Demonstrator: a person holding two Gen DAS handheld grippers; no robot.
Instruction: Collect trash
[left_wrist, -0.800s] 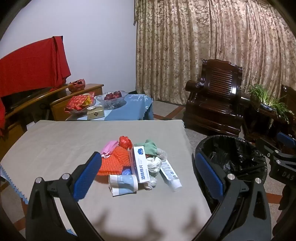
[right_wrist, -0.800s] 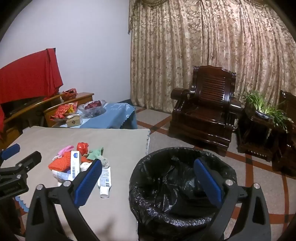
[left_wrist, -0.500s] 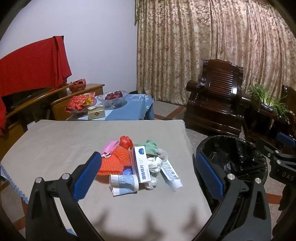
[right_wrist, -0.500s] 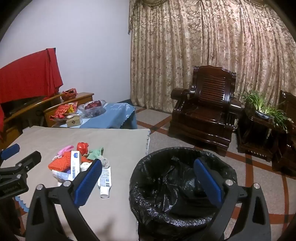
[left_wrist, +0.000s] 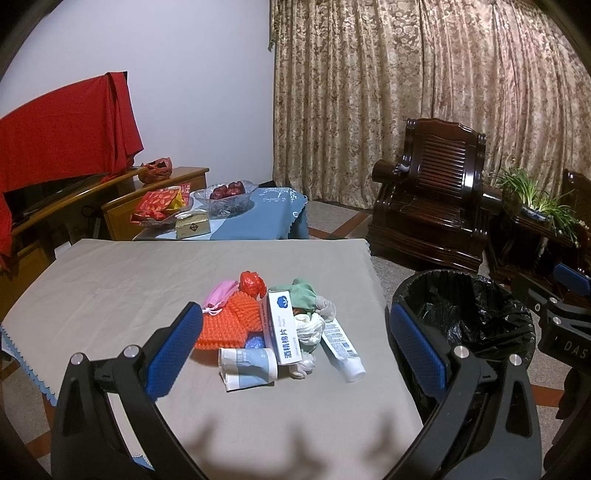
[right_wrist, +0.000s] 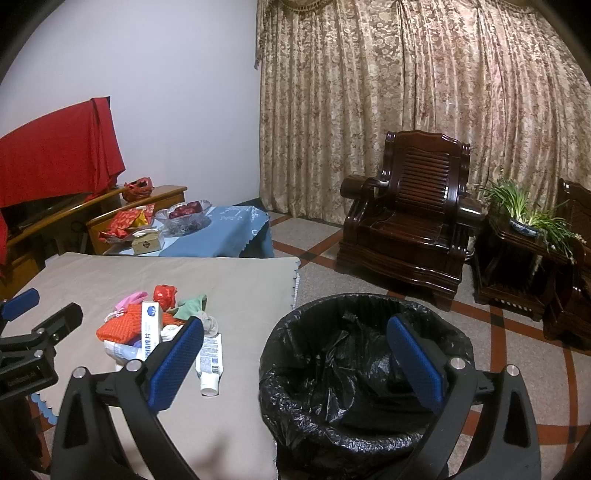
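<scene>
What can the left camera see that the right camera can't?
Only the left view shows the whole trash pile unblocked, with the roll at its front, framed by the open left hand-held gripper.

Only the right view looks down into the bin, the full black bag between the open right hand-held gripper.

Both show the pile, the tube, the bin, the chair, the curtain and the fruit bowl.
</scene>
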